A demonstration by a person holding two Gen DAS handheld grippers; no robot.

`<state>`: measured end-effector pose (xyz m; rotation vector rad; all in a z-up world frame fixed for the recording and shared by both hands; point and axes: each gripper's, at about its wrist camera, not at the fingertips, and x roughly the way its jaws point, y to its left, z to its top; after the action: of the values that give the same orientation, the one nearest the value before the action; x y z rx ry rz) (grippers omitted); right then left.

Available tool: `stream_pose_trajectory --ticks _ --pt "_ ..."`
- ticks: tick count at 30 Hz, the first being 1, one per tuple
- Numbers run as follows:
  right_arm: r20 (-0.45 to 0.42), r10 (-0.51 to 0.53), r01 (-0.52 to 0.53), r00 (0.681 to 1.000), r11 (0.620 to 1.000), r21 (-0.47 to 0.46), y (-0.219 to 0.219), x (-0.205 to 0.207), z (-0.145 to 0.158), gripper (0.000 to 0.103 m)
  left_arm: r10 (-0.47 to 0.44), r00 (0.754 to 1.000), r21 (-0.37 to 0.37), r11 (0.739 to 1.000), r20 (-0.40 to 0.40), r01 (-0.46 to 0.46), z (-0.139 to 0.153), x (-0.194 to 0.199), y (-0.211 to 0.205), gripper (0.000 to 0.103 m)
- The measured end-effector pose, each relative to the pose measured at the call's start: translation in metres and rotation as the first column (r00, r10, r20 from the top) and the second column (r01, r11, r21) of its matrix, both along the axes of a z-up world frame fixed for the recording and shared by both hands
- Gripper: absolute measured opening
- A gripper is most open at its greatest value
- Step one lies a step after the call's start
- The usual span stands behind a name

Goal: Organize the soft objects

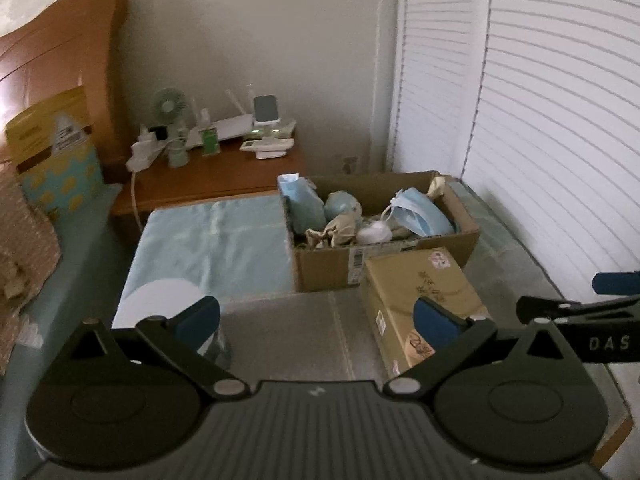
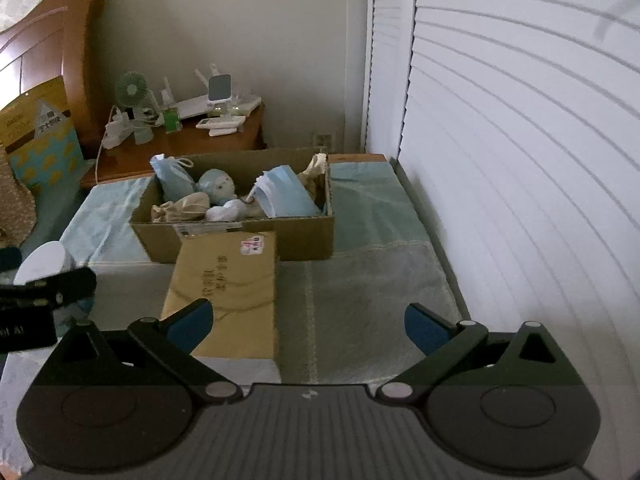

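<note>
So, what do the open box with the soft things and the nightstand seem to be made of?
The open box looks like plain brown corrugated cardboard, matte, with flaps and a printed shipping label. The nightstand looks like orange-brown wood with a smooth, slightly glossy finish; solid wood or veneer, I cannot tell.

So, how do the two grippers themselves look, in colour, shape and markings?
Both look alike. The left gripper and the right gripper each have a dark grey ribbed body, two round black discs, black linkage arms with silver pivot pins, and blue-padded fingers. The right gripper's side, seen from the left wrist view, carries white letters "DAS".
</note>
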<state>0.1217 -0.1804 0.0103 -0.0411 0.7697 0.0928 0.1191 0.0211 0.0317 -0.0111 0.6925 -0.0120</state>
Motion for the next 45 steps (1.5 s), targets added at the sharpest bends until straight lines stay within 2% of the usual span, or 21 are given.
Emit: stream_pose_trajectory --ticks 3,12,45 --pt "0.012 0.008 -0.008 1.000 1.000 -0.007 0.004 -0.007 0.005 0.103 0.009 1.000 -0.015 1.000 -0.002 -0.009 0.004 -0.009 0.003 0.102" --pt "0.023 0.005 -0.005 1.000 1.000 -0.017 0.008 -0.015 0.012 0.103 0.019 1.000 0.028 0.999 -0.010 -0.018 0.007 -0.018 -0.005 0.102" --pt "0.022 0.013 -0.013 1.000 1.000 -0.011 0.004 -0.018 0.015 0.103 0.029 0.999 0.055 0.998 -0.035 -0.027 0.008 -0.022 -0.013 0.102"
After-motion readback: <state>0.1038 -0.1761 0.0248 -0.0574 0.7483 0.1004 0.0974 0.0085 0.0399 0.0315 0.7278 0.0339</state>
